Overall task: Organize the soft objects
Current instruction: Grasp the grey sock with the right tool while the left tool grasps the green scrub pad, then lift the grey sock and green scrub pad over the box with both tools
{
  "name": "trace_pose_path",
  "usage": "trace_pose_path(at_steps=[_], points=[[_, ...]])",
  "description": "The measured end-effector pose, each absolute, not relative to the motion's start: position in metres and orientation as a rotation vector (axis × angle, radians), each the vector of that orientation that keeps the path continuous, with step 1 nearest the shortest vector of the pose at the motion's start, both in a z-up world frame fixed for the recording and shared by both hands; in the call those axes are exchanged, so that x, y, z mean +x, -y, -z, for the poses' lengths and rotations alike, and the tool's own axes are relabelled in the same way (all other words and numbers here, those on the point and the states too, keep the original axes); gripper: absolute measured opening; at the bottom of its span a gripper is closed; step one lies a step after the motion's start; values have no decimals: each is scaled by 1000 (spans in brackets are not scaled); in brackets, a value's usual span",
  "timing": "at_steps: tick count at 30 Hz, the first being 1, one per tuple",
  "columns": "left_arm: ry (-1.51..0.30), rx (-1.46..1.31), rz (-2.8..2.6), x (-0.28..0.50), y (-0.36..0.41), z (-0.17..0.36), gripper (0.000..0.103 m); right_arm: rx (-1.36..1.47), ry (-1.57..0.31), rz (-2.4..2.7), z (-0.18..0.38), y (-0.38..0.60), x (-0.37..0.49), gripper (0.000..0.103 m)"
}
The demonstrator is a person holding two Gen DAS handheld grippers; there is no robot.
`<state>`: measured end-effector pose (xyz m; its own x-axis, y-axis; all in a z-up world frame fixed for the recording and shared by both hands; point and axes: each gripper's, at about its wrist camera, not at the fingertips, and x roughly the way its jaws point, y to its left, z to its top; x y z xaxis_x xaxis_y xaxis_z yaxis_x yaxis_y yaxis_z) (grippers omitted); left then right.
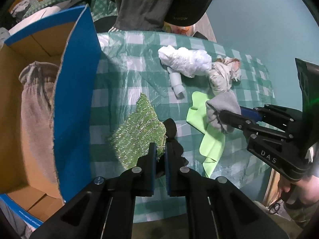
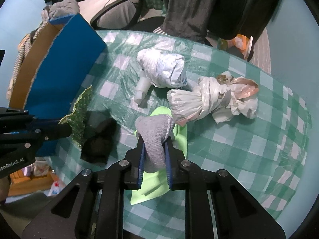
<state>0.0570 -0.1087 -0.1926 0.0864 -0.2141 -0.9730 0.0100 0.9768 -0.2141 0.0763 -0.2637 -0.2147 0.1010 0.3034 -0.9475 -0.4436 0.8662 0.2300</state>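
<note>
My left gripper (image 1: pixel 160 147) is shut on the edge of a glittery green cloth (image 1: pixel 137 131), which hangs lifted beside the blue box wall. A black cloth (image 1: pixel 171 129) lies right next to it on the checked table. My right gripper (image 2: pixel 154 139) is shut on a grey sock (image 2: pixel 153 127) over a lime green cloth (image 2: pixel 151 191). The right wrist view shows the left gripper (image 2: pixel 66 129) at the left with the glittery cloth (image 2: pixel 79 115) and the black cloth (image 2: pixel 99 139). The left wrist view shows the right gripper (image 1: pixel 218 114) with the sock (image 1: pixel 223 103).
An open cardboard box (image 1: pixel 77 99) with blue outer walls stands at the left, a grey towel (image 1: pixel 35 99) inside. Two knotted plastic bag bundles (image 2: pixel 163 69) (image 2: pixel 209 99) and a white tube (image 2: pixel 141 91) lie farther back. A person's dark clothing (image 2: pixel 189 6) hangs beyond the table's far edge.
</note>
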Motion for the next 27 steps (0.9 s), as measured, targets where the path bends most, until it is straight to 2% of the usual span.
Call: trace_pose_path(at_steps=[27], points=[[-1345,-147,194,43,97,130,7,-107,-1251,-616,149,256,61,16]])
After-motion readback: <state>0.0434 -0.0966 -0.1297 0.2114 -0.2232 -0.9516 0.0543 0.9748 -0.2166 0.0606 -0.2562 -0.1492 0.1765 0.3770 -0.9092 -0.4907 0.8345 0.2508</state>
